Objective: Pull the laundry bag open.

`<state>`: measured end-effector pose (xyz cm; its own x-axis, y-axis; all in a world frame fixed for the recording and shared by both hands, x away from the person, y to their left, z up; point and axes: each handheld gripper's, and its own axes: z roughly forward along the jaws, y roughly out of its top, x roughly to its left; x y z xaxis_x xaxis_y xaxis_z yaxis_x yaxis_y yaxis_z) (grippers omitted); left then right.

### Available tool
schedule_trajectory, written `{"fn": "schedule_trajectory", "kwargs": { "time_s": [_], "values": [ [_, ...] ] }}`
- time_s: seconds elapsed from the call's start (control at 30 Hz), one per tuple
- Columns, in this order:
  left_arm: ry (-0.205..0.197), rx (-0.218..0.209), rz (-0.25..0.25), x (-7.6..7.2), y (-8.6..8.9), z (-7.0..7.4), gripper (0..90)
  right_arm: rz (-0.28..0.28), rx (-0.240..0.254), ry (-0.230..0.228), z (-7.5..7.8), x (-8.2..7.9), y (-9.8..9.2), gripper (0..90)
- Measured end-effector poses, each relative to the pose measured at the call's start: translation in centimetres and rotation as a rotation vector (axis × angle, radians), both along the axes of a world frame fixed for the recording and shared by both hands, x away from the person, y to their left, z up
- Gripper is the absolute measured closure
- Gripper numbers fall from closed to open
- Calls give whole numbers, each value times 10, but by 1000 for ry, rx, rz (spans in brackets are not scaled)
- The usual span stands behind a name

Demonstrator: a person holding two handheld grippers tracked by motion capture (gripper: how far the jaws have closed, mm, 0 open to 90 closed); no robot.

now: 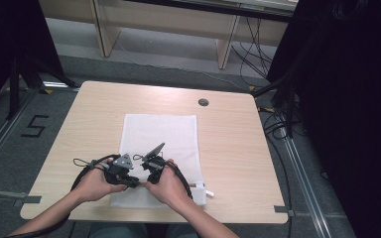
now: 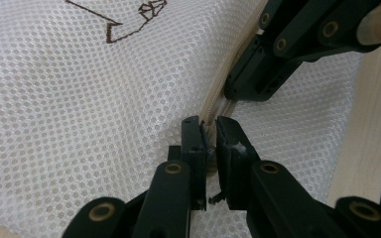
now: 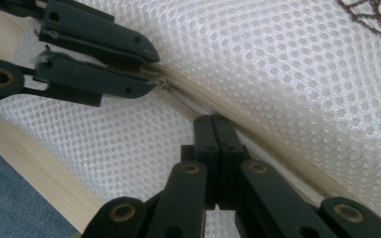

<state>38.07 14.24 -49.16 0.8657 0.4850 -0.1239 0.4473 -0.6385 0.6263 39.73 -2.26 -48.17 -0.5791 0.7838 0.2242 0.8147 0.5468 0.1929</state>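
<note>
The white mesh bag [image 1: 158,148] is lying at the table's [image 1: 228,148] middle. The zipper pull [image 2: 209,136] could be slipping free if either hand is tugging sideways. The left gripper [image 2: 209,130] is pinching that pull at 12 o'clock; the right gripper [image 3: 219,124], jaws pressed together, is clamping the zipper tape [image 3: 258,134]

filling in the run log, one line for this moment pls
left gripper: shut on zipper pull | right gripper: shut on mesh bag by zipper | table

White mesh bag [image 2: 94,99], beige zipper [image 3: 258,126], black tongs [image 3: 217,130]
</note>
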Motion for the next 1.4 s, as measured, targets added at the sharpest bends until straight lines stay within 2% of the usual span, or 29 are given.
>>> {"fn": "schedule_trajectory", "kwargs": {
  "time_s": [0.07, 0.13, 0.27, 0.3, 0.33, 0.43, 0.47, 0.5, 0.53, 0.57, 0.63, 0.73, 0.8, 0.9, 0.97, 1.0, 1.13, 1.2, 1.23, 1.3, 1.33, 1.37, 1.4],
  "values": [
    [9, -7, 6, -1, 1, -1, 827, -14, 3, 3, 0, 0, 1, 900],
    [13, -6, 7, 0, 1, -1, 828, -4, 8, 4, -1, 0, 0, 900],
    [4, -9, 14, 0, 0, -1, 828, -6, 1, -3, -1, 0, 1, 900],
    [-12, 9, -1, 0, 0, 0, 828, -12, -1, 0, -1, 0, 1, 900],
    [-6, 7, 10, 0, 0, 0, 828, -21, -2, 3, 0, 0, 2, 900],
    [-11, 2, -11, 0, -2, 1, 827, -24, -13, 11, 1, 1, 2, 900],
    [-9, 11, -24, 1, 0, 2, 827, -25, -14, 15, 0, 2, 3, 900],
    [-8, 19, -33, 2, 1, 2, 827, -31, -15, 38, 1, 5, 3, 900],
    [-20, 37, -54, 3, 2, 3, 827, -43, -4, 41, 1, 7, 3, 900],
    [-10, 27, -48, 3, 2, 2, 826, -53, 11, 46, 2, 8, 3, 900],
    [-6, -21, -14, 0, -1, 0, 826, -62, 46, 41, 4, 12, 2, 900],
    [-2, -17, -18, 0, -3, -1, 826, -82, 53, 32, 7, 17, 4, 900],
    [-6, -14, -33, 1, -3, -1, 826, -64, 50, 37, 7, 19, 3, 900],
    [-2, -12, -32, 1, -4, -1, 826, -88, 49, 35, 6, 19, 4, 900],
    [-5, -8, -30, 1, -5, -1, 826, -93, 56, 52, 8, 19, 5, 900],
    [-6, -9, -35, 1, -5, -1, 826, -101, 64, 41, 8, 19, 4, 900],
    [-7, -5, -40, 2, -5, -1, 826, -109, 41, 62, -1, 20, 5, 900],
    [-2, -8, -32, 1, -5, -1, 826, -110, 33, 61, 0, 21, 5, 900],
    [-5, -8, -29, 1, -5, -1, 826, -132, 32, 65, 0, 20, 7, 900],
    [-12, -4, -32, 2, -5, 0, 826, -119, 22, 54, -1, 19, 8, 900],
    [-10, -5, -26, 2, -5, 0, 826, -92, 7, 40, 0, 20, 8, 900],
    [0, -5, -10, 1, -5, 0, 826, -111, -10, 36, 1, 17, 12, 900],
    [-4, 5, -1, 0, -6, 0, 827, -89, -25, 17, 1, 16, 14, 900]
  ]
}}
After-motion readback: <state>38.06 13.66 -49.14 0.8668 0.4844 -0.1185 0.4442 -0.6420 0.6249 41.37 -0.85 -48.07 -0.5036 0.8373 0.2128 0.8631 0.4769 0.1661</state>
